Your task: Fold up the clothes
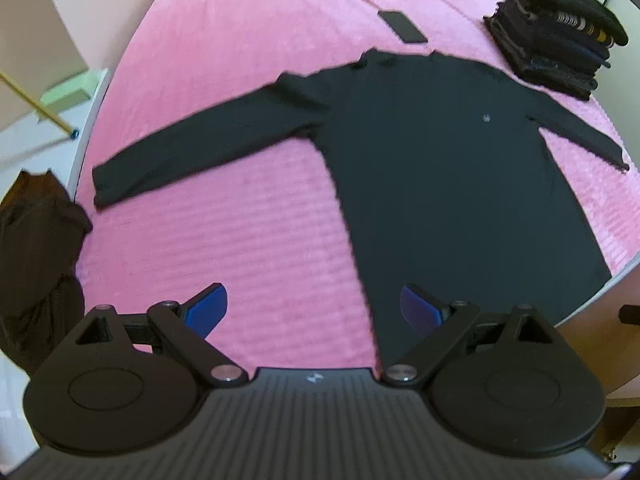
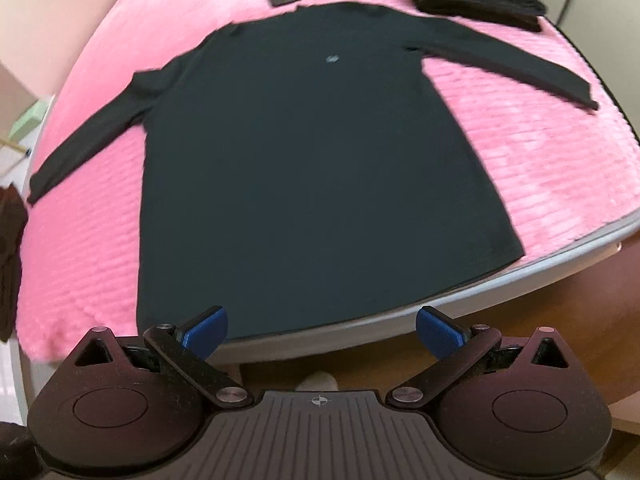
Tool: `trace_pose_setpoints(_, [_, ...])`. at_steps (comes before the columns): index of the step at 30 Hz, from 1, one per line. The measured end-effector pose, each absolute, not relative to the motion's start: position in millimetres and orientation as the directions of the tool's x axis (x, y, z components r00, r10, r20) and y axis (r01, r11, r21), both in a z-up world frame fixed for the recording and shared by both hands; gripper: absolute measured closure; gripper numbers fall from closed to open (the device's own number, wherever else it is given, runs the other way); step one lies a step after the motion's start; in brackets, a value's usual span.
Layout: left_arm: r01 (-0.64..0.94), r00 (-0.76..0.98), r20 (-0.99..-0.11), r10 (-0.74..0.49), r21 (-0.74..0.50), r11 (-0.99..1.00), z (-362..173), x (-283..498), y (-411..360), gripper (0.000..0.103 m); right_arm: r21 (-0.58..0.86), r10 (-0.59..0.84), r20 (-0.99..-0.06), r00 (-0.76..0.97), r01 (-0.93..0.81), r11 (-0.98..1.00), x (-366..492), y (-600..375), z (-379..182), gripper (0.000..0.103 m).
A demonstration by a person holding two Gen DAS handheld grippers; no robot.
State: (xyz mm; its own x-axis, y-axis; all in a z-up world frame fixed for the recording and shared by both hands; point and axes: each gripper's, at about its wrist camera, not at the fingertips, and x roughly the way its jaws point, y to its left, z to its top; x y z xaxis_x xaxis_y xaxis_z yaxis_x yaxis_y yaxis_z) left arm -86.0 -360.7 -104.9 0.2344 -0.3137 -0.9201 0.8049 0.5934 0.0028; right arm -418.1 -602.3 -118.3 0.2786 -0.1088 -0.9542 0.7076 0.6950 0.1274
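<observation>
Both wrist cameras looked forward and down past their own tongs, from near the hem; both views shared the black shirt (image 1: 440, 160) (image 2: 312, 160).

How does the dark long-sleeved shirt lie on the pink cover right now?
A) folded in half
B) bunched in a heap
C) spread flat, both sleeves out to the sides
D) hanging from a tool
C: the shirt lies flat on the pink cover, sleeves out, and both tools are open and empty.

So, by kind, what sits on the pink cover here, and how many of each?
Spread-out dark long-sleeved shirt: 1
Stack of folded dark clothes: 1
Black phone: 1
Total: 3, all on the pink cover.
</observation>
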Motion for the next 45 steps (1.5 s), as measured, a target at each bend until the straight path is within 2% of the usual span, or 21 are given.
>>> trace_pose_setpoints(8, [0.782, 0.295, -0.897, -0.328, 0.03, 0.622, -94.1, -76.9, -338.6, 0.011, 0.166, -0.115, -0.917, 0.382, 0.628, 0.76, -396.5, -595.0, -104.1, 0.0])
trace_pose_setpoints(12, [0.772, 0.34, -0.873, -0.35, 0.047, 0.634, -83.5, -70.2, -328.8, 0.011, 0.194, -0.06, -0.88, 0.47, 0.472, 0.86, -356.4, -576.3, -95.8, 0.0])
trace_pose_setpoints(16, [0.74, 0.41, -0.837, -0.363, 0.073, 0.668, -74.0, -56.5, -303.3, 0.011, 0.125, -0.044, -0.846, 0.531, 0.279, 0.952, -297.8, -536.8, -86.6, 0.0])
trace_pose_setpoints(22, [0.685, 0.474, -0.833, -0.285, 0.145, 0.714, -86.7, -1.6, -262.0, 0.011, -0.002, 0.001, -0.802, 0.598, -0.006, 1.0, -192.6, -459.4, -91.7, 0.001])
trace_pose_setpoints(24, [0.69, 0.487, -0.829, -0.273, 0.174, 0.702, -94.3, 23.0, -253.6, 0.011, -0.005, 0.051, -0.797, 0.602, -0.092, 0.996, -150.7, -432.5, -104.5, 0.011])
trace_pose_setpoints(25, [0.696, 0.495, -0.826, -0.27, 0.19, 0.693, -98.3, 36.0, -249.6, 0.011, -0.009, 0.074, -0.799, 0.597, -0.135, 0.991, -130.6, -420.6, -114.7, 0.026])
trace_pose_setpoints(26, [0.701, 0.502, -0.823, -0.267, 0.205, 0.683, -102.4, 48.9, -245.5, 0.011, -0.012, 0.097, -0.801, 0.591, -0.179, 0.984, -110.5, -408.8, -124.9, 0.032])
trace_pose_setpoints(27, [0.705, 0.509, -0.819, -0.264, 0.221, 0.674, -106.4, 61.9, -241.5, 0.011, -0.02, 0.115, -0.805, 0.582, -0.221, 0.975, -88.9, -394.1, -139.2, 0.033])
trace_pose_setpoints(29, [0.704, 0.515, -0.817, -0.258, 0.232, 0.672, -118.4, 83.1, -234.0, 0.011, -0.025, 0.155, -0.798, 0.582, -0.29, 0.957, -50.7, -371.7, -166.7, 0.055])
trace_pose_setpoints(30, [0.699, 0.516, -0.818, -0.255, 0.23, 0.677, -125.7, 92.0, -230.4, 0.011, -0.035, 0.165, -0.798, 0.58, -0.318, 0.948, -31.7, -361.7, -183.2, 0.06])
trace_pose_setpoints(38, [0.662, 0.519, -0.824, -0.228, 0.218, 0.717, -184.4, 163.4, -201.7, 0.011, -0.143, 0.201, -0.8, 0.566, -0.505, 0.851, 94.3, -290.6, -304.8, 0.062])
trace_pose_setpoints(45, [0.614, 0.497, -0.844, -0.2, 0.179, 0.769, -222.6, 194.1, -178.8, 0.011, -0.2, 0.195, -0.808, 0.557, -0.569, 0.798, 150.7, -265.1, -363.4, 0.062])
